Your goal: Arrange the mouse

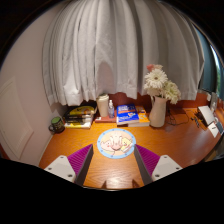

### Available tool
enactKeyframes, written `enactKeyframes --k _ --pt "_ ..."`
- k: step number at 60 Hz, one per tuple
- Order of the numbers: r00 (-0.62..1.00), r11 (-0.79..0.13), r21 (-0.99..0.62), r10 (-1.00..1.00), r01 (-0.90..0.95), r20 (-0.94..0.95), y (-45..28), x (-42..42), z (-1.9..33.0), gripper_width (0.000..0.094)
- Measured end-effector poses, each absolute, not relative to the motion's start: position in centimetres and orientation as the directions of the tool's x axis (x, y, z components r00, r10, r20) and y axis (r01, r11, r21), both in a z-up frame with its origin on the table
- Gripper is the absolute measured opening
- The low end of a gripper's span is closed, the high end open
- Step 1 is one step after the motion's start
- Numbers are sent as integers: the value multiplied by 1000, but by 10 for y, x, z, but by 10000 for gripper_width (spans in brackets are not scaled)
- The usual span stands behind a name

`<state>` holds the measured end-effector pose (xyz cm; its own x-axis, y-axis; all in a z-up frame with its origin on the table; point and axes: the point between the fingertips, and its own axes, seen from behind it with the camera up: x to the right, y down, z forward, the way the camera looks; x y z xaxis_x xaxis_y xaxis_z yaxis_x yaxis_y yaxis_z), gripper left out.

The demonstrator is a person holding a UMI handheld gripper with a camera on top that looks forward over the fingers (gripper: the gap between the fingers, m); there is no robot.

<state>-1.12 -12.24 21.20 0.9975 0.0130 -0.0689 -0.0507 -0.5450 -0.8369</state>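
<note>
The tongs [114,160] sit at the bottom centre of the frame with their 2 fingers spread wide apart, gripping nothing, the purple pads [80,158] on their inner faces angled toward each other. Between and just beyond the fingertips, at lower centre, lies a round white plate with an orange and blue printed pattern [116,143], resting on the orange-brown wooden table [185,140] with a gap at either side. At the very bottom centre, between the finger bases, a small brownish object [118,183] is partly visible, too cut off to identify; no mouse can be made out with certainty. Further back, in the middle of the frame, stands a pale cylindrical cup or jar [103,106], with a blue and yellow box or book [128,115] just to its right. Right of centre is a white ceramic vase holding white and pink flowers [158,100]. At middle left lies a stack of yellow and dark books [80,115], and left of that a small dark pot [56,125]. At the far right edge a white angular device [211,120] rests on the table. Sheer white curtains [100,50] fill the upper half of the frame behind the table.
</note>
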Motion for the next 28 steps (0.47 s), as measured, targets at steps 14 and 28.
enactKeyframes --k 14,28 --pt "996 -499 -864 15 -66 -85 -168 4 244 819" --pt "995 -468 -879 -2 -90 -101 -192 18 263 823"
